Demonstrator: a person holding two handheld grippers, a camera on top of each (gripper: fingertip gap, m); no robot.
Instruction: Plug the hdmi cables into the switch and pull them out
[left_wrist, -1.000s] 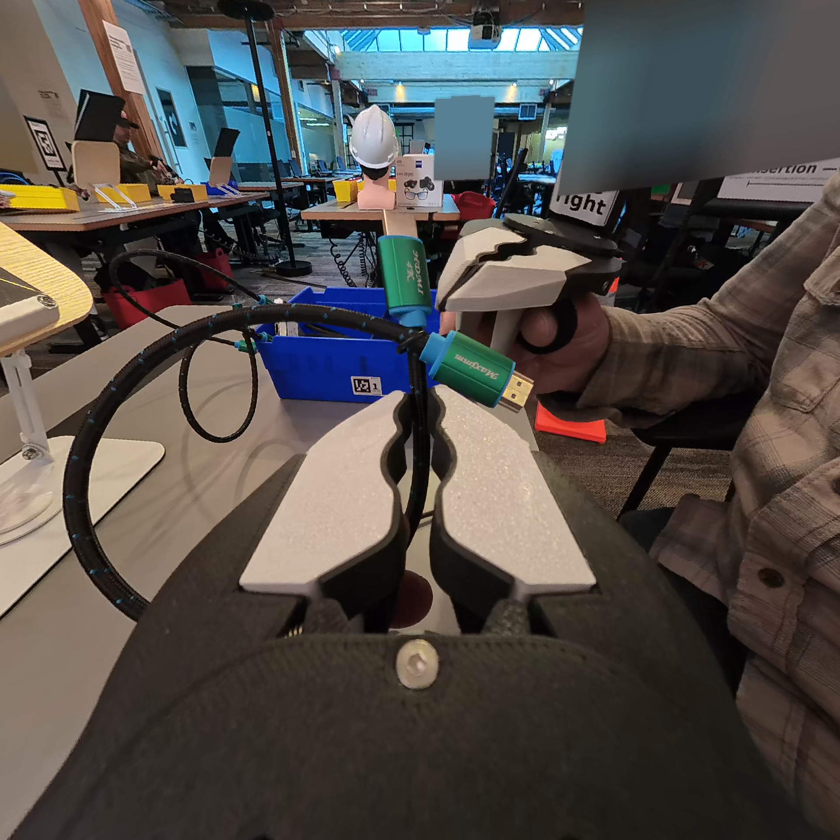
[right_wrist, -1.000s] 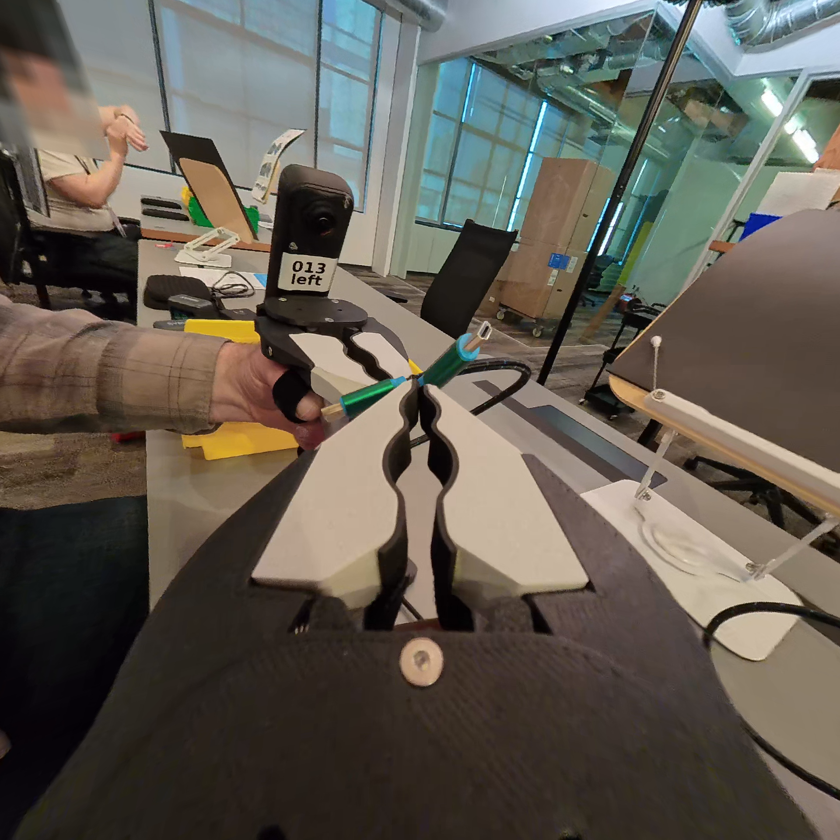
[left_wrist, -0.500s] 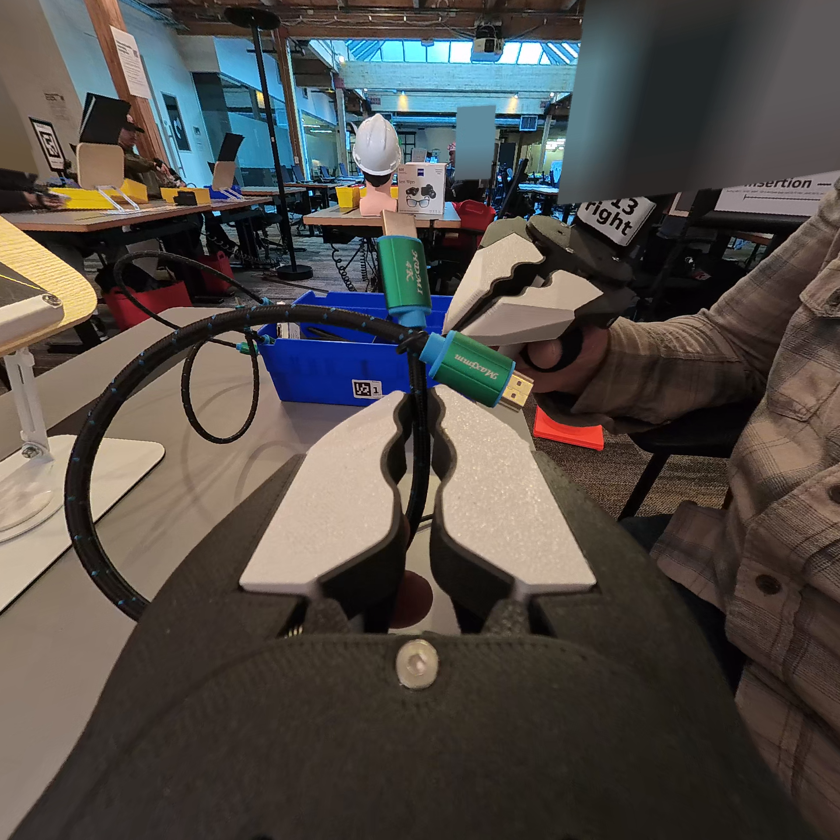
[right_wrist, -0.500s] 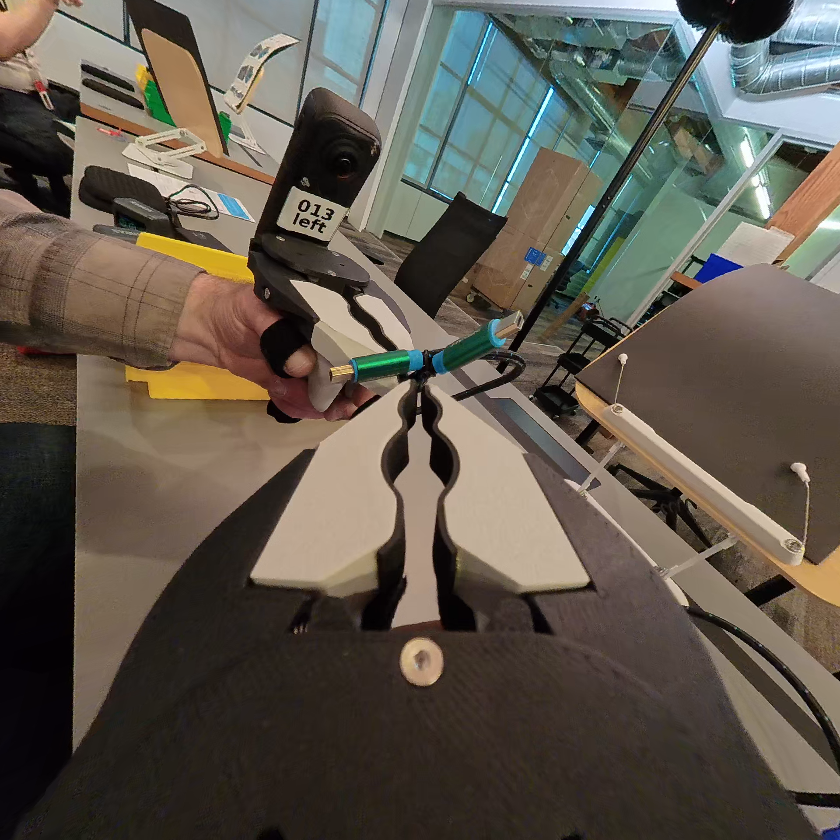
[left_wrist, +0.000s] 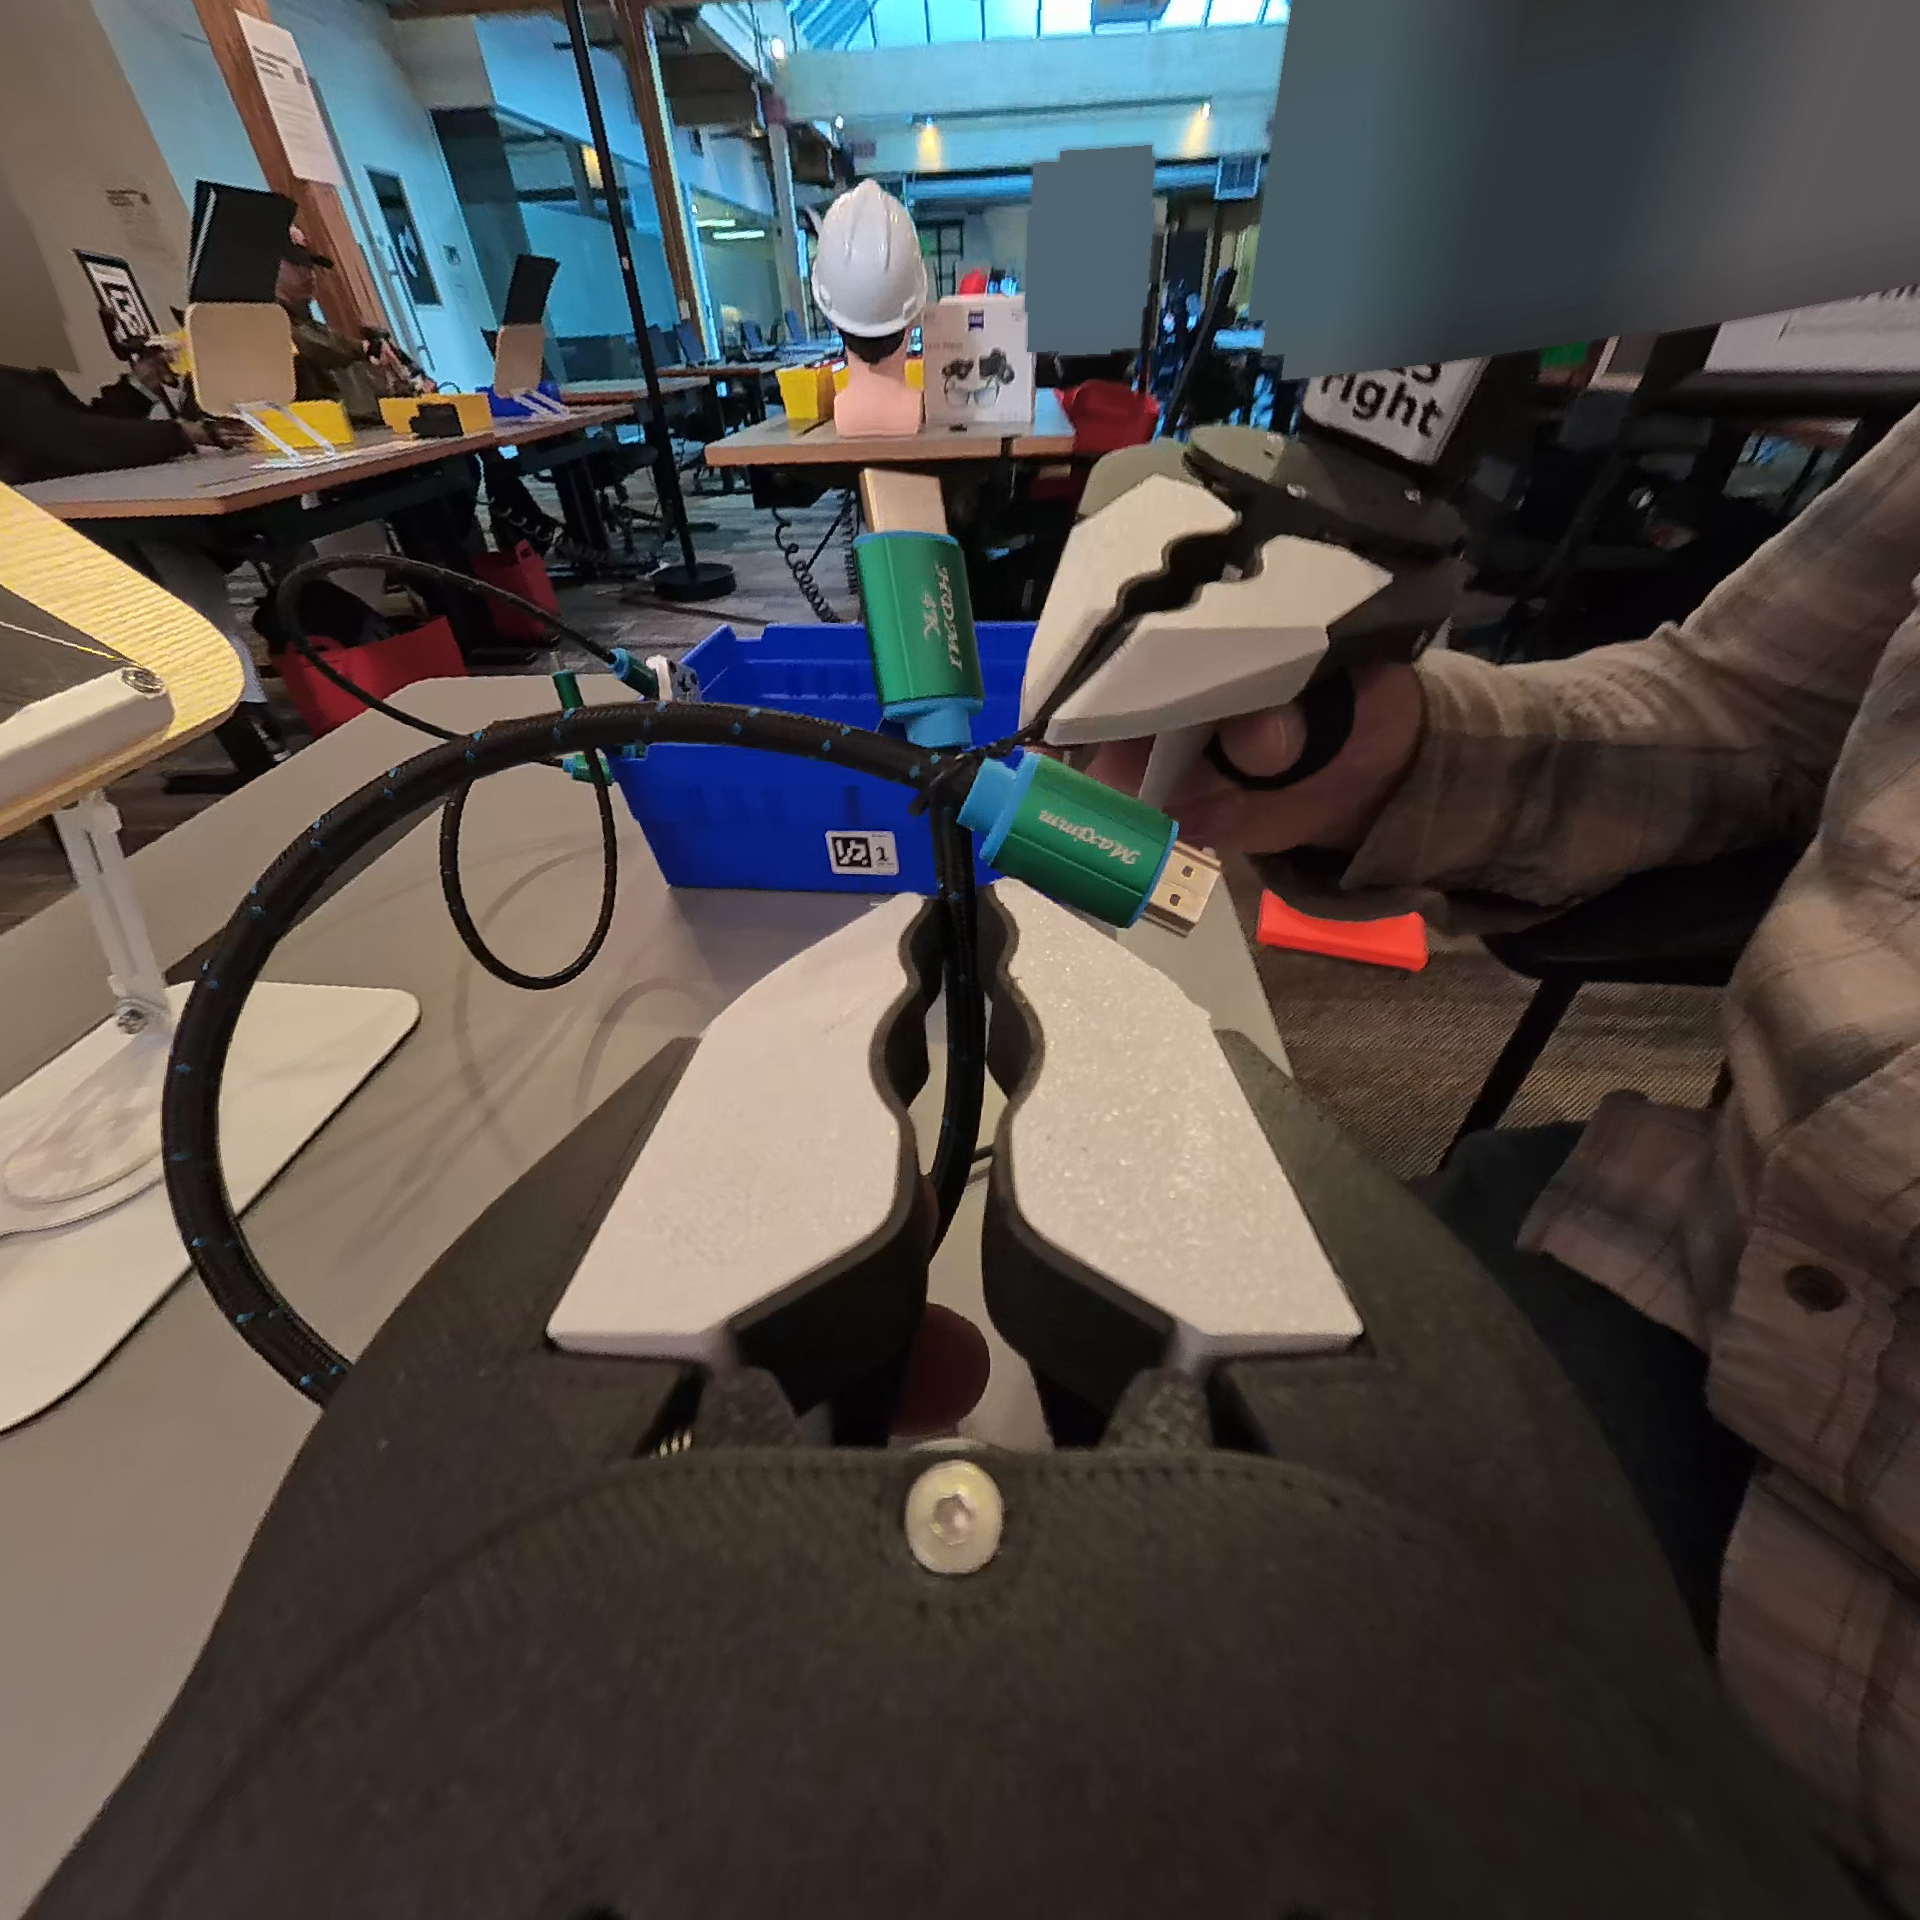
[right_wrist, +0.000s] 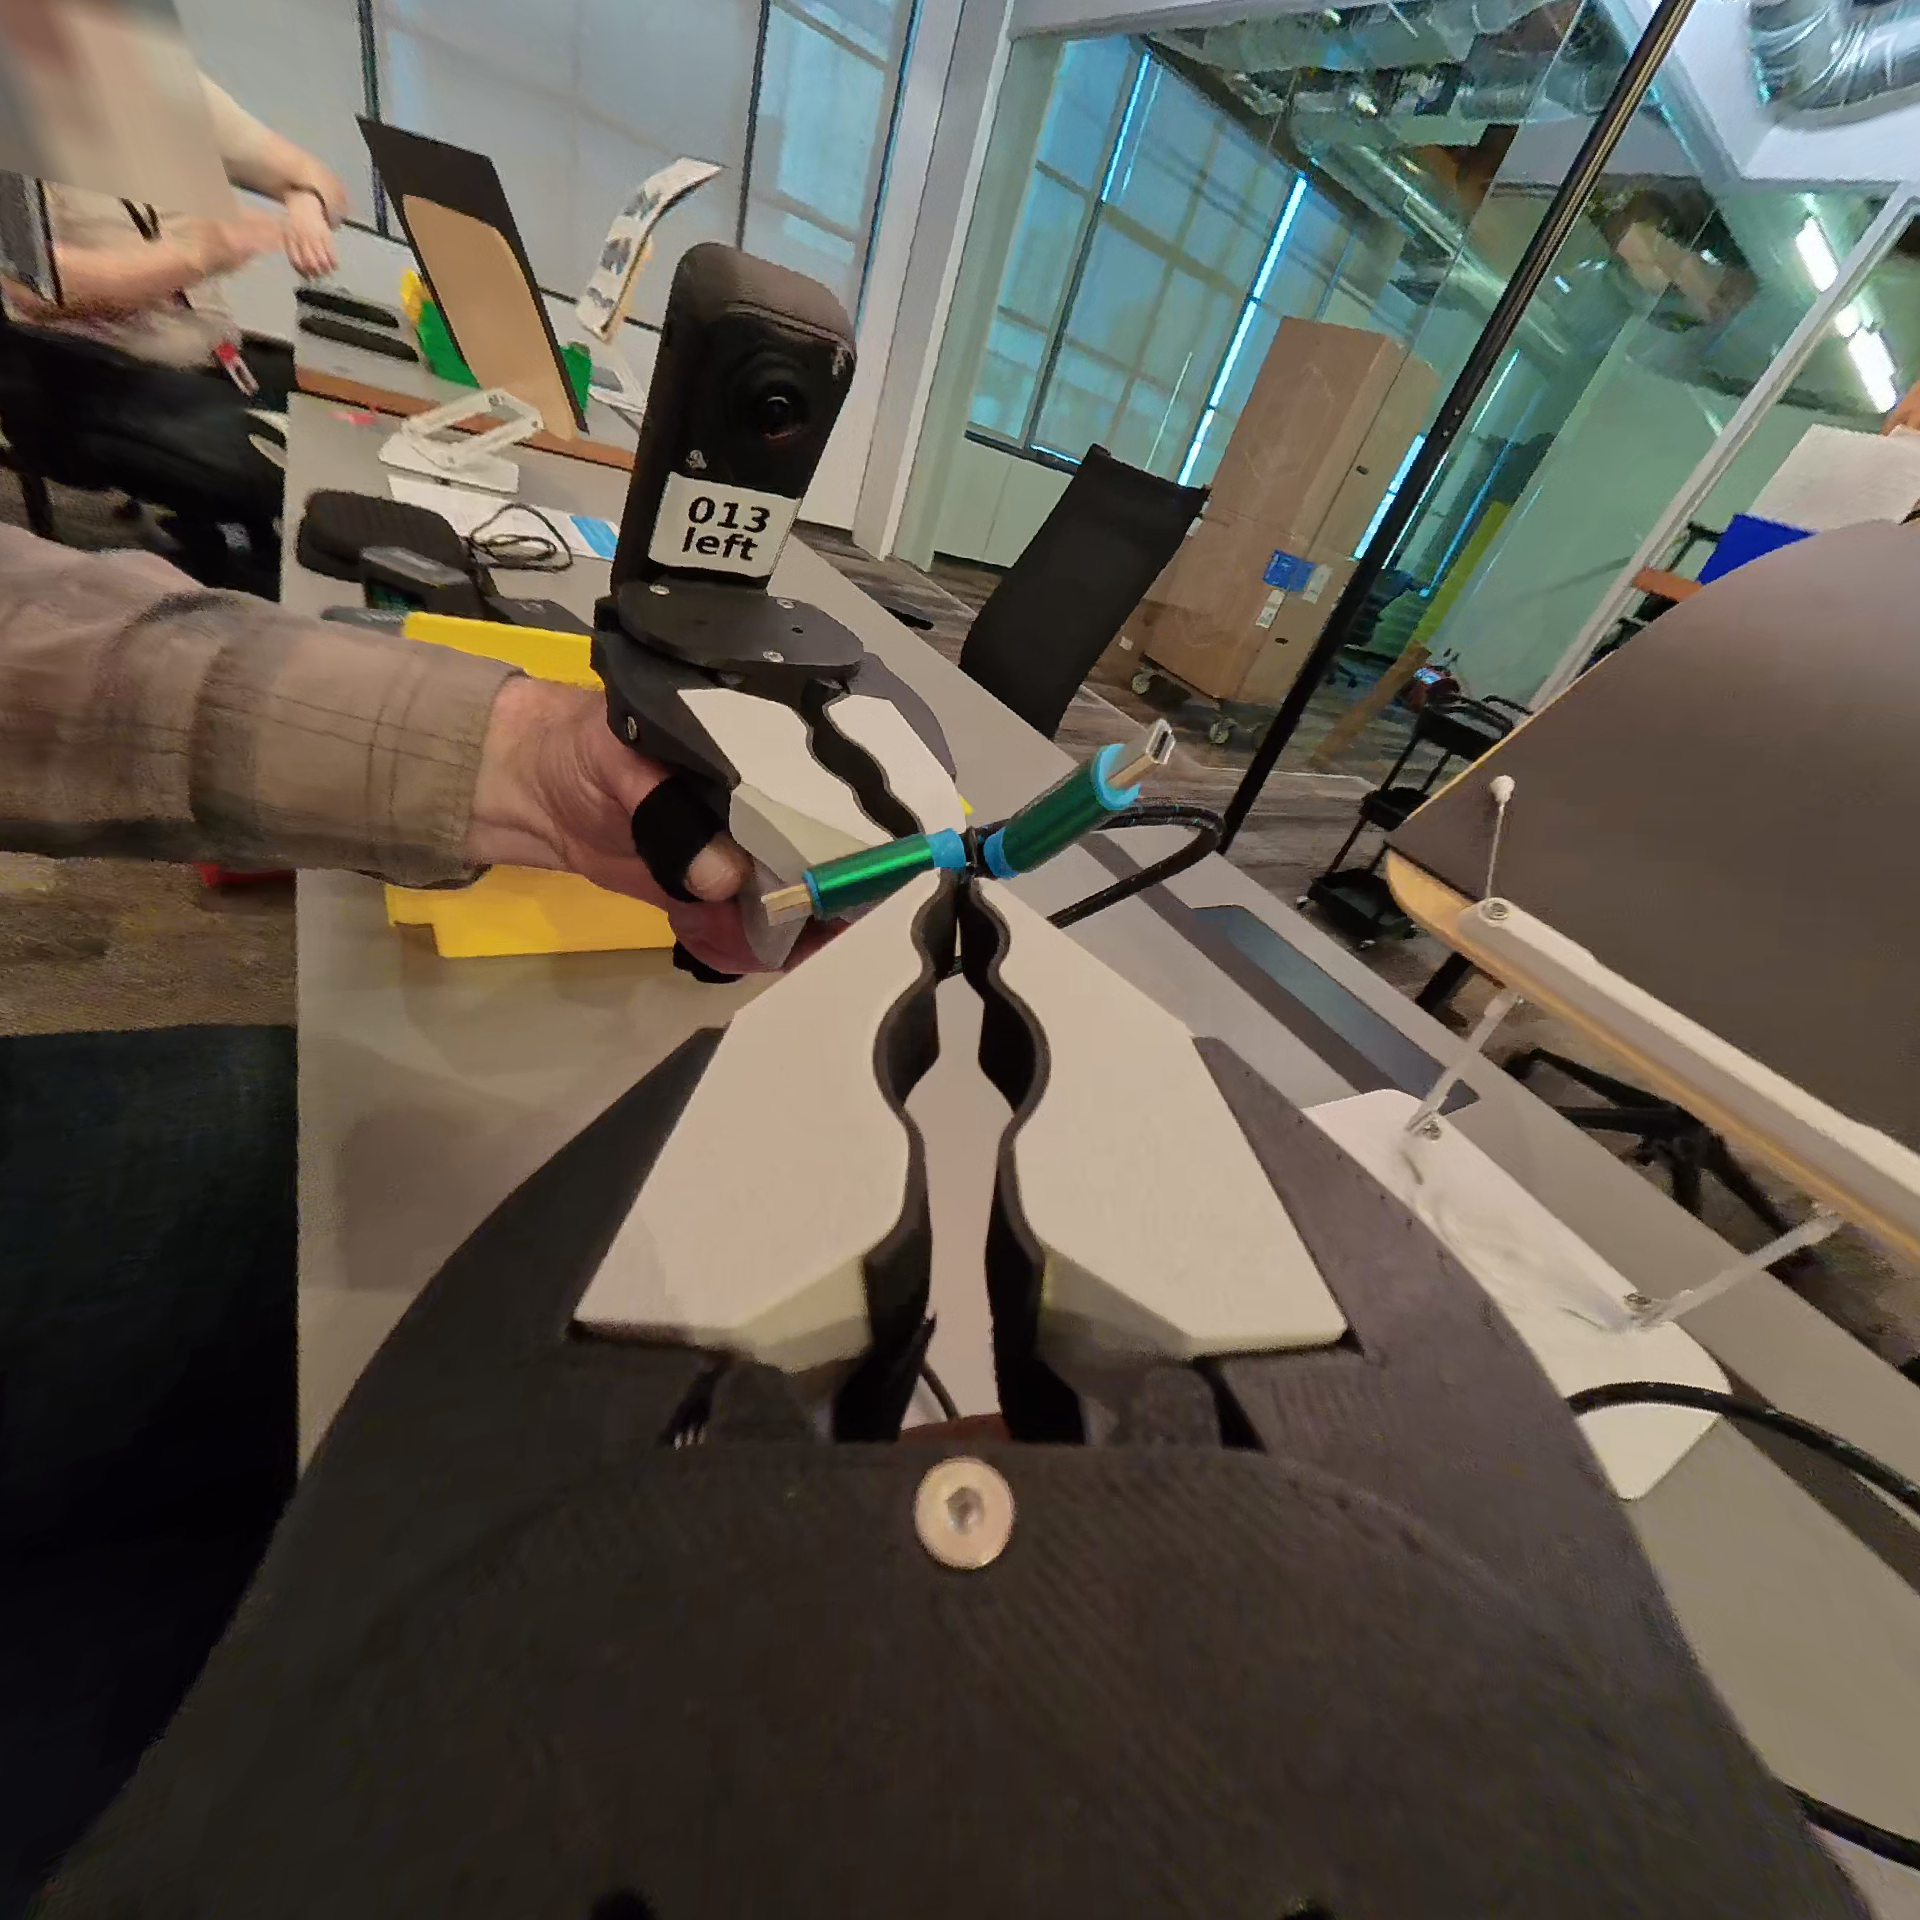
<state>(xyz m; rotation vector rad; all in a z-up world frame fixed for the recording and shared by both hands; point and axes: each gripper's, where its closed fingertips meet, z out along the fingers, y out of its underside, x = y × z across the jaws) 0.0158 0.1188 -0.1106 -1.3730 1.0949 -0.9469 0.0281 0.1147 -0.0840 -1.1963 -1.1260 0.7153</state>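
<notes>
Since half a second ago my right gripper (left_wrist: 1039, 686) has levelled out and sits just right of the blue bin (left_wrist: 769, 821), its tips pressed together at the point where the cables cross. My left gripper (left_wrist: 956, 914) pinches a braided black HDMI cable (left_wrist: 260, 1039) in front of the bin, above the desk (left_wrist: 520, 1039). One green plug (left_wrist: 1081, 852) points right, beside the bin's right end. A second green plug (left_wrist: 920, 634) stands upright before the bin's far rim. I cannot tell whether the right gripper actually holds a cable.
</notes>
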